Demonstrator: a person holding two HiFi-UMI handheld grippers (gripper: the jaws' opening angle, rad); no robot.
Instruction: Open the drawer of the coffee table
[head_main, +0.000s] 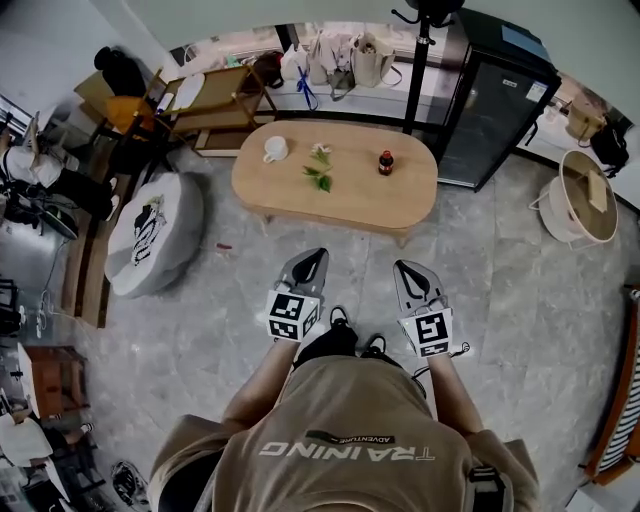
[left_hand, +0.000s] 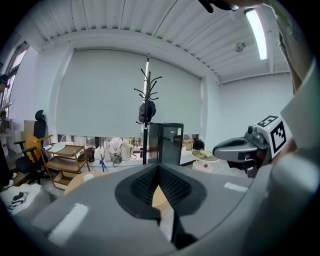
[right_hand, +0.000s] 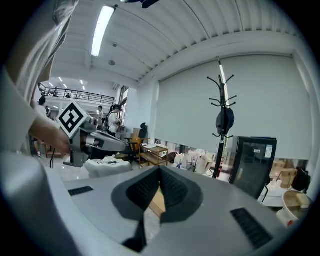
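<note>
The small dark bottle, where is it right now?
In the head view the small dark bottle stands on the right half of the coffee table, just right of the leafy sprig.

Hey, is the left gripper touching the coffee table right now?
Apart. The head view shows a strip of grey floor between the tips of the left gripper and the near edge of the coffee table.

Bright, even indoor light, ceiling strip light (left_hand: 258, 32) glowing, fisheye edges, sharp focus
</note>
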